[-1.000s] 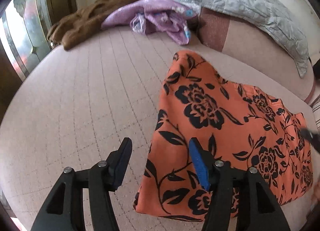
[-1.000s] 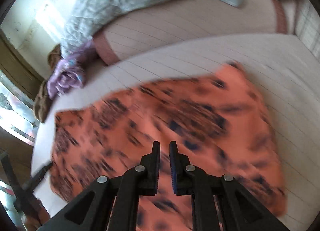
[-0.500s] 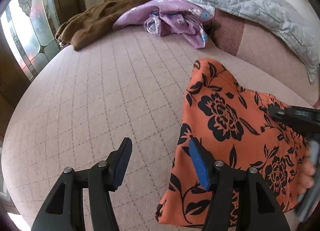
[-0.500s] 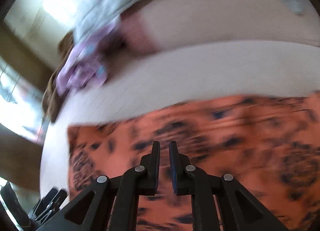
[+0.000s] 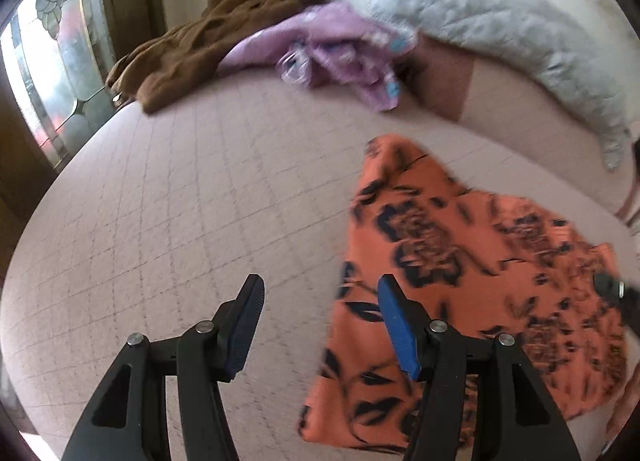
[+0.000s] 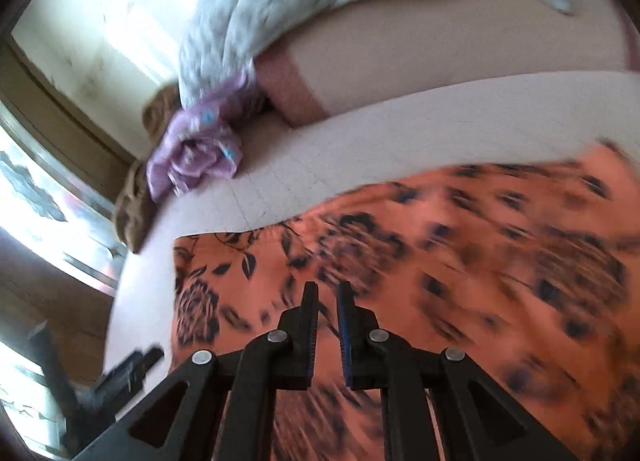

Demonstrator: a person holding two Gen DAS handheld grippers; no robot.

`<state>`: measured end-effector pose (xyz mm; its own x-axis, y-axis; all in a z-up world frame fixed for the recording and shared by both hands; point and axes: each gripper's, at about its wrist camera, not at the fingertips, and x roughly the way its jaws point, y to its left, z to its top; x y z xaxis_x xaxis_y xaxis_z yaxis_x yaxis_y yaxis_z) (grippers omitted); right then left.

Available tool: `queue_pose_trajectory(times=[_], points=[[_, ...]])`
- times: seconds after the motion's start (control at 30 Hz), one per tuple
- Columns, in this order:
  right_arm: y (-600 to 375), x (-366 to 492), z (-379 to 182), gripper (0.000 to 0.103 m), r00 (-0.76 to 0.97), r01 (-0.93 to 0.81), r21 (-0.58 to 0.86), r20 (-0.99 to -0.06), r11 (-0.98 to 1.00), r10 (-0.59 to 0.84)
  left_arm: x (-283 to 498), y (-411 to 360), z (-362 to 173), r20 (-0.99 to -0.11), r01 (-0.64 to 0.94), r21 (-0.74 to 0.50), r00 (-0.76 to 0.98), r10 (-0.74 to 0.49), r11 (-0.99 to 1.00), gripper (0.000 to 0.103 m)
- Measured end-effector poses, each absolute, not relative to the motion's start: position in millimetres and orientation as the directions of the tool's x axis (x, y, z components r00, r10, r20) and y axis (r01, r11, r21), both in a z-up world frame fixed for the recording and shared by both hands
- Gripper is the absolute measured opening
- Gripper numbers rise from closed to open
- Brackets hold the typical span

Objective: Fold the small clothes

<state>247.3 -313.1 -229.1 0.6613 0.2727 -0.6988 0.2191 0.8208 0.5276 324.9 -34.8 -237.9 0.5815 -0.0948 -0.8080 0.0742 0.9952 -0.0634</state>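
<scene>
An orange garment with black flowers point(image 5: 460, 281) lies spread flat on the pink quilted bed point(image 5: 180, 221). My left gripper point(image 5: 320, 297) is open and empty, above the bed at the garment's left edge; its right finger overlaps the cloth. My right gripper point(image 6: 327, 299) hovers over the same garment point(image 6: 440, 261), jaws nearly closed with a narrow gap and nothing between them. The right gripper's tip shows at the right edge of the left wrist view point(image 5: 614, 291); the left gripper shows low left in the right wrist view point(image 6: 132, 365).
A purple garment point(image 5: 340, 57) and a brown garment point(image 5: 200, 45) lie heaped at the bed's far end. A grey quilted pillow point(image 5: 500, 41) rests on a pink bolster point(image 5: 520, 117). A stained-glass window point(image 5: 52, 73) is beyond the bed's left edge.
Both views are blurred by motion. My left gripper has shifted slightly over the garment's left edge. My right gripper has swung across the garment, staying nearly closed.
</scene>
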Motion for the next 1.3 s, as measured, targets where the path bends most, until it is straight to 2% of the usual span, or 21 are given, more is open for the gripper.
queue_pose_trajectory(times=[0.03, 0.1, 0.13, 0.17, 0.2, 0.27, 0.33, 0.37, 0.4, 0.43, 0.57, 0.73, 0.87, 0.97, 1.1, 1.3], points=[[-322, 226, -230, 0.016, 0.671, 0.228, 0.531, -0.693, 0.816, 0.264, 320, -37, -234, -0.797, 0.084, -0.072, 0.594, -0.108, 0.994, 0.060], [-339, 188, -234, 0.033, 0.683, 0.266, 0.515, -0.698, 0.815, 0.218, 307, -46, -227, -0.771, 0.119, -0.072, 0.623, -0.131, 0.990, 0.061], [-345, 177, -235, 0.037, 0.684, 0.280, 0.506, -0.701, 0.816, 0.200, 303, -51, -227, -0.770, 0.142, -0.067, 0.622, -0.141, 0.988, 0.063], [-354, 162, -239, 0.048, 0.679, 0.298, 0.494, -0.711, 0.817, 0.182, 300, -57, -230, -0.778, 0.167, -0.055, 0.611, -0.147, 0.984, 0.064], [-361, 150, -244, 0.055, 0.663, 0.330, 0.483, -0.730, 0.811, 0.165, 297, -63, -236, -0.793, 0.187, -0.037, 0.592, -0.142, 0.982, 0.064], [-379, 124, -252, 0.055, 0.647, 0.396, 0.478, -0.751, 0.784, 0.131, 293, -69, -249, -0.820, 0.207, 0.002, 0.560, -0.117, 0.978, 0.064], [-390, 111, -268, 0.055, 0.629, 0.450, 0.485, -0.768, 0.750, 0.119, 294, -74, -270, -0.853, 0.200, 0.105, 0.521, -0.015, 0.974, 0.064], [-396, 106, -274, 0.050, 0.614, 0.468, 0.479, -0.781, 0.743, 0.117, 296, -73, -277, -0.859, 0.199, 0.130, 0.511, 0.010, 0.971, 0.066], [-401, 103, -285, 0.040, 0.585, 0.495, 0.464, -0.803, 0.735, 0.114, 296, -73, -279, -0.862, 0.200, 0.123, 0.507, 0.005, 0.972, 0.066], [-402, 103, -290, 0.036, 0.576, 0.504, 0.464, -0.809, 0.729, 0.117, 296, -71, -278, -0.861, 0.194, 0.108, 0.508, -0.006, 0.975, 0.066], [-408, 93, -277, 0.036, 0.587, 0.495, 0.461, -0.802, 0.736, 0.107, 292, -75, -268, -0.844, 0.211, 0.103, 0.535, -0.026, 0.972, 0.066], [-414, 106, -251, 0.038, 0.628, 0.507, 0.397, -0.778, 0.765, -0.011, 288, -81, -259, -0.819, 0.239, 0.096, 0.571, -0.060, 0.966, 0.066], [-427, 121, -280, 0.039, 0.527, 0.578, 0.321, -0.849, 0.751, -0.043, 290, -82, -251, -0.805, 0.238, 0.070, 0.586, -0.086, 0.969, 0.066], [-423, 125, -282, 0.040, 0.525, 0.581, 0.294, -0.848, 0.759, -0.073, 294, -82, -249, -0.795, 0.233, 0.073, 0.601, -0.085, 0.970, 0.066], [-414, 147, -260, 0.040, 0.588, 0.546, 0.339, -0.807, 0.766, -0.062, 295, -86, -250, -0.792, 0.237, 0.089, 0.606, -0.076, 0.967, 0.066], [-405, 208, -263, 0.040, 0.583, 0.516, 0.336, -0.812, 0.788, -0.036, 301, -87, -257, -0.804, 0.230, 0.101, 0.593, -0.057, 0.968, 0.066]])
